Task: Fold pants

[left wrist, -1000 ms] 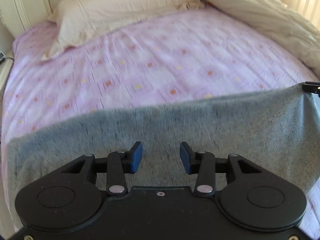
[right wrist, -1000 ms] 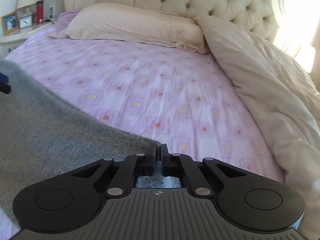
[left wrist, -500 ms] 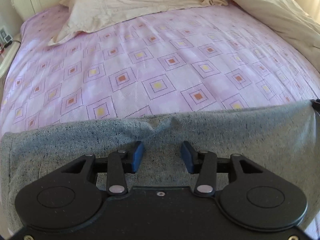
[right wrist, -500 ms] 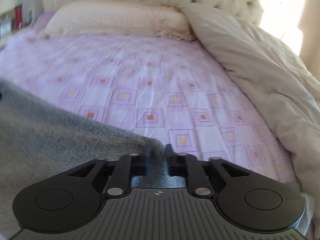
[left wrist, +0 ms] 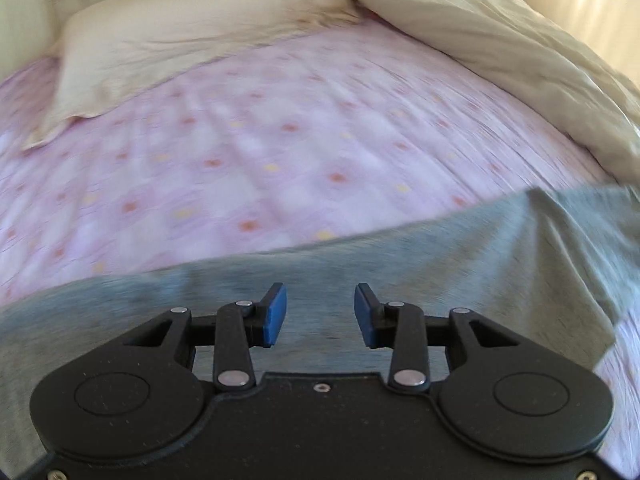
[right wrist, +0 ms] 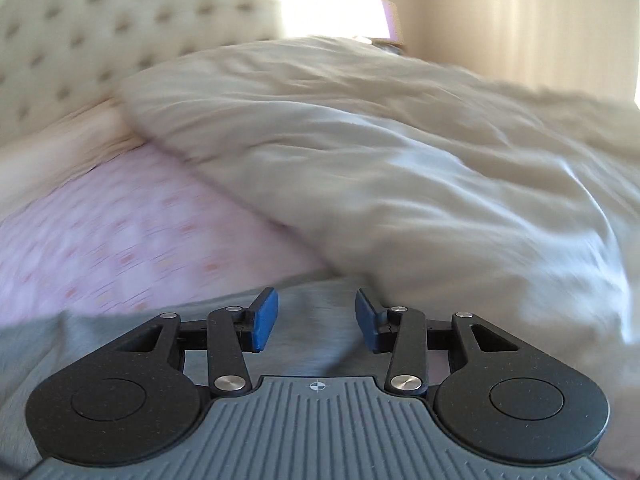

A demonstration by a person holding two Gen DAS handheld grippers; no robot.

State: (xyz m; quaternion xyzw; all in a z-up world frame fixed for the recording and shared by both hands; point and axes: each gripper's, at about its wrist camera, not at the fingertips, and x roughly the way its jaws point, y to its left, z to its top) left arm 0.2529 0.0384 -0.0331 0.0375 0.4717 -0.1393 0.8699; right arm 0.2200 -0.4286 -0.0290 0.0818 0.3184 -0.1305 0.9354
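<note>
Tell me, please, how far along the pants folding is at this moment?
Done: the grey pants lie folded over on the pink sheet. In hand: nothing; the left tool and right tool are open above the fabric. Left: possibly another fold.

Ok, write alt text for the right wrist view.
The right gripper hangs open, its blue fingers apart over grey pants lying on a pink patterned bedsheet. Beyond, a rumpled cream duvet fills the right side, with a tufted headboard at upper left; the image is motion-blurred.
</note>
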